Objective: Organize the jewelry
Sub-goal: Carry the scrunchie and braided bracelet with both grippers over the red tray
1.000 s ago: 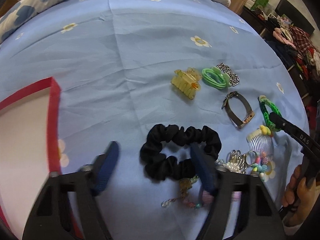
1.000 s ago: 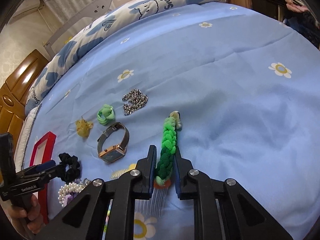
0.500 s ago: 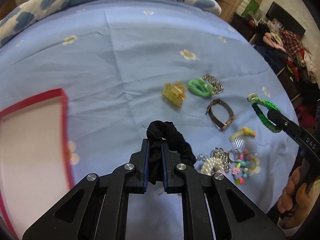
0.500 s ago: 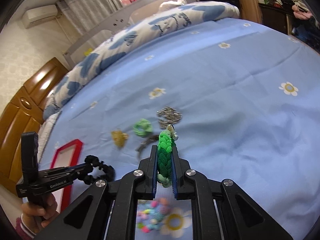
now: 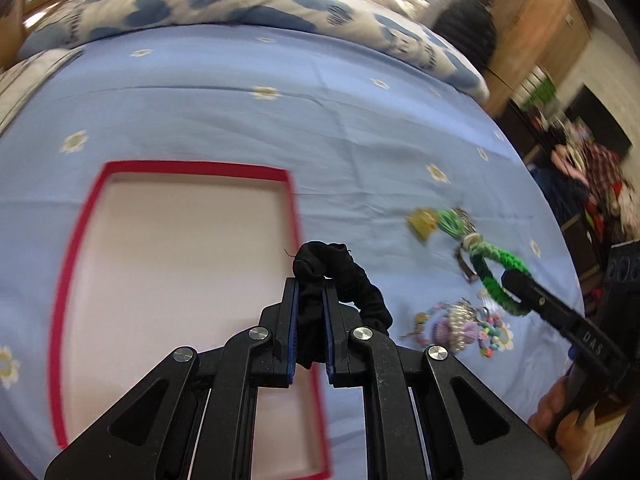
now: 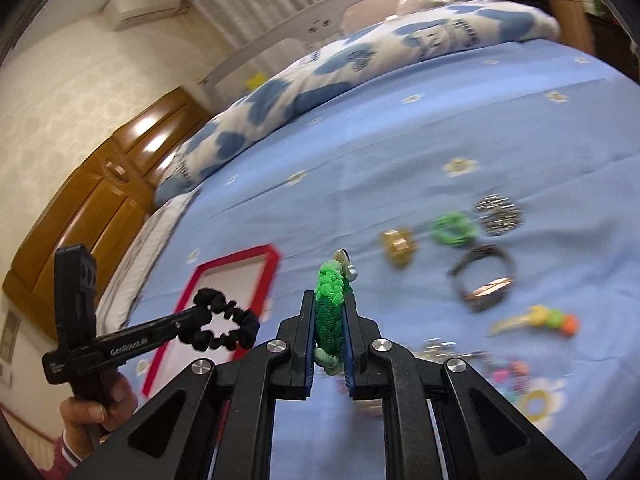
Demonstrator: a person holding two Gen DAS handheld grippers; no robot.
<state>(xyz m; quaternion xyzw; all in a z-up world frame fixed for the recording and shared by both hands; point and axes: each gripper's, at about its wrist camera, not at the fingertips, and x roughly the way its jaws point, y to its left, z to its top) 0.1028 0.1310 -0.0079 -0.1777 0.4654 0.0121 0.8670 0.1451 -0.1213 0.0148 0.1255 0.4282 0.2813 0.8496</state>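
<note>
My left gripper [image 5: 310,292] is shut on a black scrunchie [image 5: 340,276] and holds it in the air beside the right rim of a red-edged white tray [image 5: 294,216]. It also shows in the right wrist view [image 6: 188,322] with the scrunchie [image 6: 224,328] over the tray [image 6: 236,264]. My right gripper [image 6: 328,300] is shut on a green braided bracelet [image 6: 330,300], lifted above the blue bedsheet; the bracelet also shows in the left wrist view [image 5: 496,276].
On the sheet lie a yellow hair claw [image 6: 398,244], a green hair tie [image 6: 454,228], a silver chain [image 6: 498,214], a watch [image 6: 484,284], a small comb [image 6: 536,320] and a heap of beads and pearls [image 5: 460,324]. A blue-patterned pillow [image 5: 240,0] lies at the bed's head.
My left gripper closed on the black scrunchie, lifted it and swung left to the tray. My right gripper lifted the green bracelet off the sheet and moved it left.
</note>
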